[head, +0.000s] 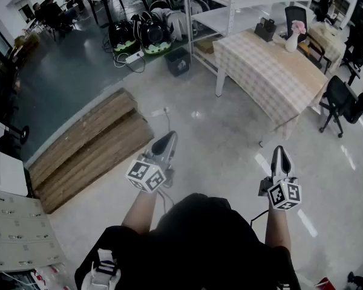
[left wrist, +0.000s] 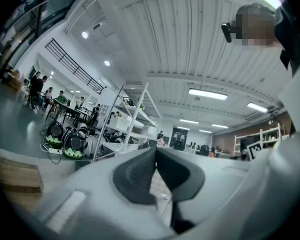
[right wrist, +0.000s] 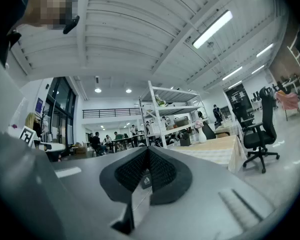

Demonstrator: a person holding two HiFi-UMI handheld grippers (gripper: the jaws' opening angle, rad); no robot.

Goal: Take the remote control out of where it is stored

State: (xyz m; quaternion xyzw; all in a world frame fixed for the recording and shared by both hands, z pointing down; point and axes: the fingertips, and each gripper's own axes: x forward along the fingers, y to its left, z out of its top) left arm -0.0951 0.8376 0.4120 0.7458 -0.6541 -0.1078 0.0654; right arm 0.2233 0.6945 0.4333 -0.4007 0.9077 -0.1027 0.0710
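Note:
I cannot make out a remote control in any view. A table with a checked cloth [head: 272,71] stands ahead to the right, and a small black holder [head: 265,29] sits at its far end; what is in it is too small to tell. My left gripper [head: 164,142] is held out over the floor, well short of the table, jaws shut with nothing between them. My right gripper [head: 281,156] hangs level with it to the right, also shut and empty. In the left gripper view the pads of the left gripper [left wrist: 156,151] meet at the tips. In the right gripper view the right gripper [right wrist: 148,151] shows the same.
A white vase with a pink flower [head: 292,38] stands on the table beside the holder. Black office chairs [head: 342,101] stand to the table's right. White shelving [head: 230,5] rises behind it. A stack of wooden boards [head: 88,147] lies on the floor to the left, and black bags [head: 139,32] lie further back.

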